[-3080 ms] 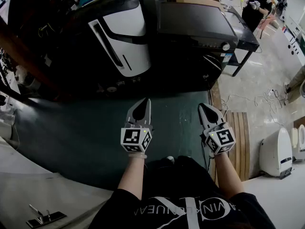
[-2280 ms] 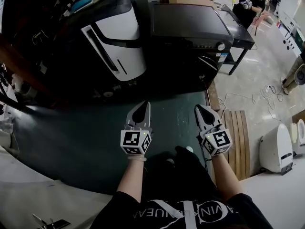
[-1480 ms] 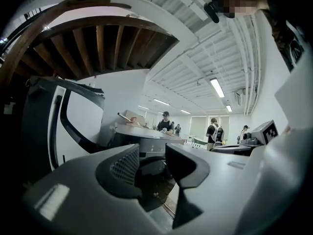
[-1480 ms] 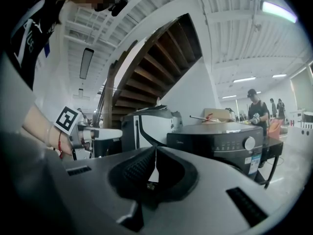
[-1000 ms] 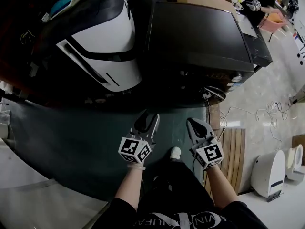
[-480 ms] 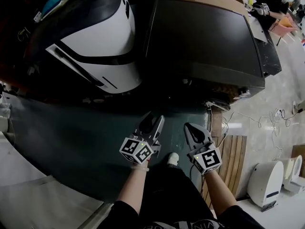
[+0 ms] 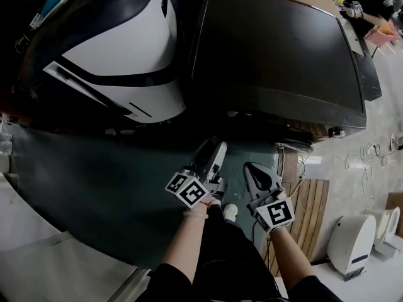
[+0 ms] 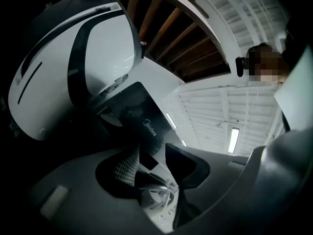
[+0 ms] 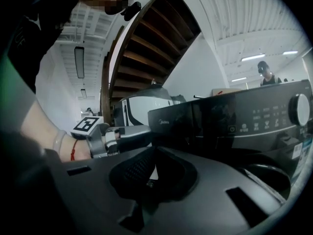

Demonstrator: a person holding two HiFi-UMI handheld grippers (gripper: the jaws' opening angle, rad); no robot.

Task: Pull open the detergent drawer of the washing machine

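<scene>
**A:** What is seen at the fingers?

**B:** On the left gripper (image 8: 149,153) the fingers are held apart, with nothing between them. The gap frames the dark front panel with the logo, taken to be the detergent drawer (image 8: 145,121). On the right gripper (image 9: 152,148) the fingers are pressed together and hold nothing.

**A:** What has been changed in the last 3 seconds?

**B:** The distance has been closed. The washing machine (image 7: 277,49) was seen far off and now fills the far right of the head view. The left gripper (image 7: 214,145) has been pushed ahead of the right gripper (image 7: 252,167) and angled toward the machine's near left corner. The white appliance (image 7: 132,55) is left untouched to the left.

**A:** What is meant for the task?

**B:** The approach is judged nearly done, and the left gripper seems to be the 1 chosen. No contact is seen yet, and the drawer looks flush and shut. A hold on its front edge is still needed before any pull.
</scene>
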